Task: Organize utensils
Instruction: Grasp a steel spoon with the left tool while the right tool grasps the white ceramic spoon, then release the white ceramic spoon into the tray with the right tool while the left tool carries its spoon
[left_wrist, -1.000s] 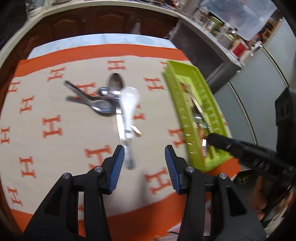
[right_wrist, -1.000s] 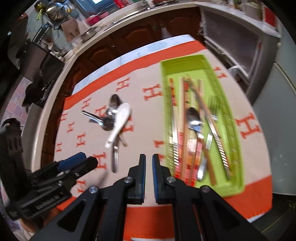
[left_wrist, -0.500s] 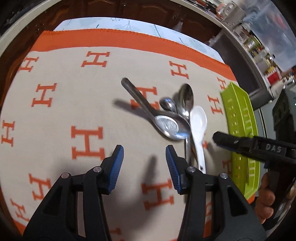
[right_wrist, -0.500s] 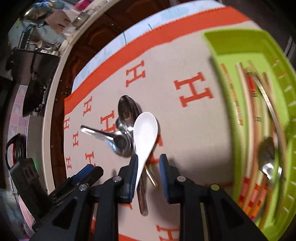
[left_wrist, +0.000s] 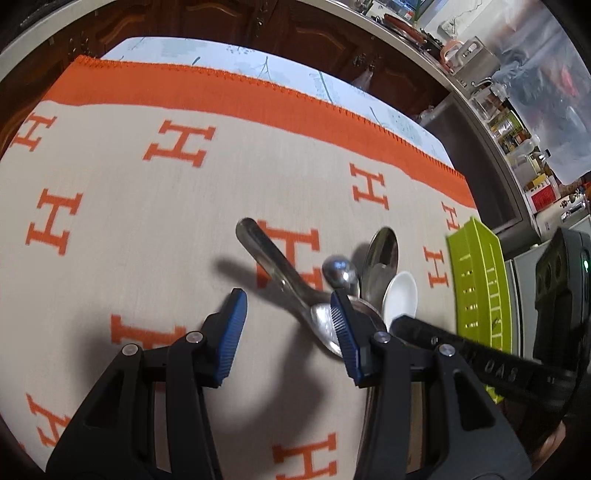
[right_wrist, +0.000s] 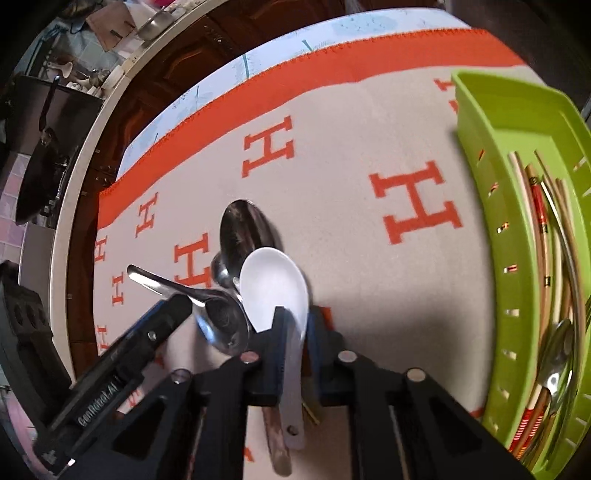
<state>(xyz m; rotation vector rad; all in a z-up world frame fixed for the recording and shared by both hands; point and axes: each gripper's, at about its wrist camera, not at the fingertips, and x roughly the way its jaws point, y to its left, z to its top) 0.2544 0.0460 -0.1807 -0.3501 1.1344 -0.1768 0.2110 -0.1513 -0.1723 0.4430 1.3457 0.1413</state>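
Tray (right_wrist: 476, 177) already holds several utensils; approx. four spoons remain on worktop. Your right tongs (right_wrist: 297, 332) straddle white spoon (right_wrist: 275, 288), narrow; left tongs (left_wrist: 288, 325) wide, empty.

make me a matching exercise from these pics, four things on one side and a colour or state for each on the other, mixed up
Things:
1. white spoon
2. tray
3. left gripper
4. cloth

States or colours:
a. open, holding nothing
b. lime green, chopsticks and cutlery inside
c. beige with orange H marks
d. between the right gripper's fingers

Pairs: 1-d, 2-b, 3-a, 4-c
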